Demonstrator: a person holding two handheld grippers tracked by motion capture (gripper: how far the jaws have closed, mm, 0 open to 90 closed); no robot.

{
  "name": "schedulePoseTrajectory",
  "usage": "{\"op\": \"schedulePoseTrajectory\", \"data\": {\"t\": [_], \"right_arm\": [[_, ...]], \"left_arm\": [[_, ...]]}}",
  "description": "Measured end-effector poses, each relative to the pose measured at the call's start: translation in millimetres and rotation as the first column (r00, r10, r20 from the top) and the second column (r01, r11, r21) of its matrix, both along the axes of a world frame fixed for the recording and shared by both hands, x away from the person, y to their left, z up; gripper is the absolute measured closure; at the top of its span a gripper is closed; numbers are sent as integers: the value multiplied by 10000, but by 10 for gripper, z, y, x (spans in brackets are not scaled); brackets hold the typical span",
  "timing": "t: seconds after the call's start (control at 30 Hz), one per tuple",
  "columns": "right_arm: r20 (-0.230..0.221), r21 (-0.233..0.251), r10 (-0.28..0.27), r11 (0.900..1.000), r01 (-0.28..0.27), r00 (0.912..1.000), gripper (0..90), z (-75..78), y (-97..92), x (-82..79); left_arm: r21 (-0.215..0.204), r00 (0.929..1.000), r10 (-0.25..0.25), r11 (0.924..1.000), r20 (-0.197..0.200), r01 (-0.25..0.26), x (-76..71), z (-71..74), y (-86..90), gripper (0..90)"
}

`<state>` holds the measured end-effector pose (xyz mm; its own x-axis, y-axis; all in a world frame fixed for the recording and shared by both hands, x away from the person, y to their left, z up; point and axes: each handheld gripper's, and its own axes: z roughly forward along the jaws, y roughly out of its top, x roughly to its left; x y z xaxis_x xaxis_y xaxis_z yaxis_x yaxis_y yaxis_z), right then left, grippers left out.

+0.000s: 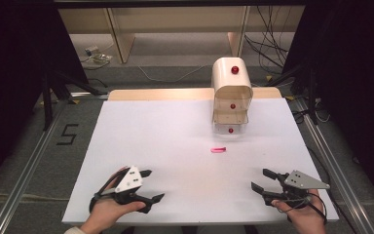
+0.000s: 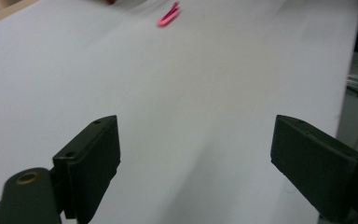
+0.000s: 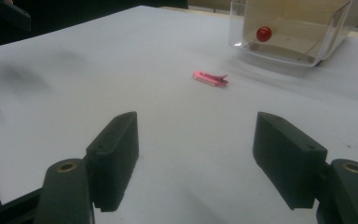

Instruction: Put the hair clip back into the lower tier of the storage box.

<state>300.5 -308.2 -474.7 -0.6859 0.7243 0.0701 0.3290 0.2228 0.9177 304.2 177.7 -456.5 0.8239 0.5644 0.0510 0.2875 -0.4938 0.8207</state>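
Observation:
A small pink clip (image 1: pixel 218 149) lies flat on the white table (image 1: pixel 175 146), a short way in front of a cream drawer unit (image 1: pixel 232 95) with red knobs. The clip (image 3: pixel 209 78) shows ahead of my right gripper, and the clip (image 2: pixel 168 15) appears blurred at the top of the left gripper view. My left gripper (image 1: pixel 153 185) rests near the table's front left, open and empty. My right gripper (image 1: pixel 262 179) sits at the front right, jaws wide apart with nothing between them. The bottom drawer (image 3: pixel 289 30) is clear plastic with a red knob (image 3: pixel 264 33).
Bare white tabletop (image 2: pixel 191 93) stretches between both grippers and the clip. Metal rails (image 1: pixel 24 180) run along the table's left and right sides. Cables (image 1: pixel 272 44) and wooden furniture legs stand on the floor behind the table.

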Motion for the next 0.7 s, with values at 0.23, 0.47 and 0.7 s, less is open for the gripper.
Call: {"op": "schedulePoseTrajectory", "data": {"t": [0.23, 0.47, 0.7], "right_arm": [[38, 58, 189, 9998, -189, 9998, 294, 1, 17, 40], [209, -544, 717, 9960, -704, 9972, 261, 14, 148, 175], [289, -853, 1028, 9913, -1001, 9943, 320, 37, 280, 384]], "left_arm": [[294, 9994, 351, 9989, 75, -353, 18, -69, 204, 157], [258, 9988, 478, 9985, -64, -476, 58, -88, 212, 159], [389, 9979, 653, 9971, 35, -654, 80, -101, 266, 164]]}}
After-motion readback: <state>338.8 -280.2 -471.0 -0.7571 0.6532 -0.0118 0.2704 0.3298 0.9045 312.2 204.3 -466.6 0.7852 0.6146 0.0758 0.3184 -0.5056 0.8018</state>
